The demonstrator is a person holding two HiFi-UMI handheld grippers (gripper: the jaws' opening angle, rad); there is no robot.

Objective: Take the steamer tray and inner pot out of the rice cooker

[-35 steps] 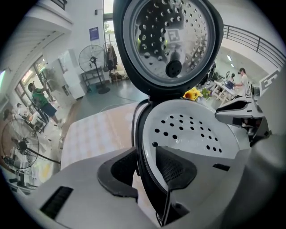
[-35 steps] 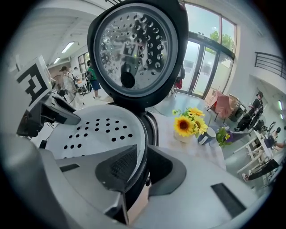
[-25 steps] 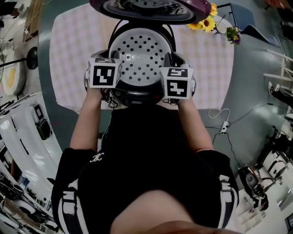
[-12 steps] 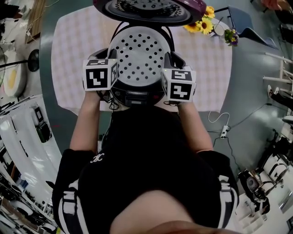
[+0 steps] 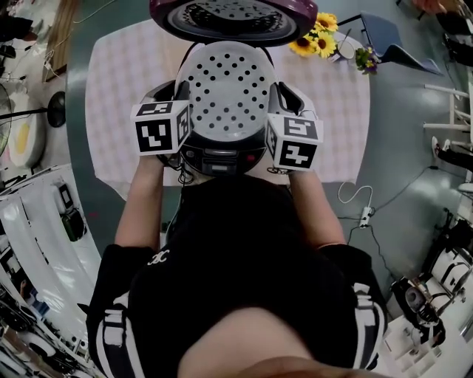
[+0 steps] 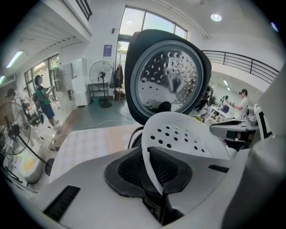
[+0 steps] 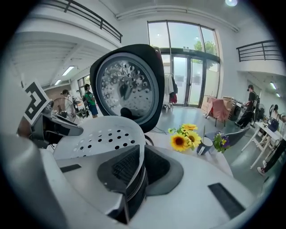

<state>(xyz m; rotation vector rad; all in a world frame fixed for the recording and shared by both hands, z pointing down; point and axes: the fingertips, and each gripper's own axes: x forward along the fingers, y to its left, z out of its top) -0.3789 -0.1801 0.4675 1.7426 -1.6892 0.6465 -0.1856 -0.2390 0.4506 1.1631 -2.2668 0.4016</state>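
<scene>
The white perforated steamer tray (image 5: 225,88) hangs above the open rice cooker (image 5: 218,156), and my two grippers hold it by opposite rims. My left gripper (image 5: 185,112) is shut on the tray's left rim (image 6: 152,170), and its jaws have just been closing tighter on that rim. On the right rim (image 7: 139,156), my right gripper (image 5: 272,114) is shut too. The cooker's purple lid (image 5: 233,18) stands open behind the tray, with its shiny inner plate (image 6: 167,76) facing me. The inner pot is hidden under the tray.
The cooker stands on a table with a checked cloth (image 5: 118,74). Sunflowers (image 5: 314,40) and a small cup (image 7: 205,145) sit at the table's far right. On the floor to the right lies a cable with a plug strip (image 5: 362,214). A fan (image 5: 52,103) stands left.
Both grippers have risen with the steamer tray, which now sits higher above the cooker and looks larger. The tray has tipped slightly.
</scene>
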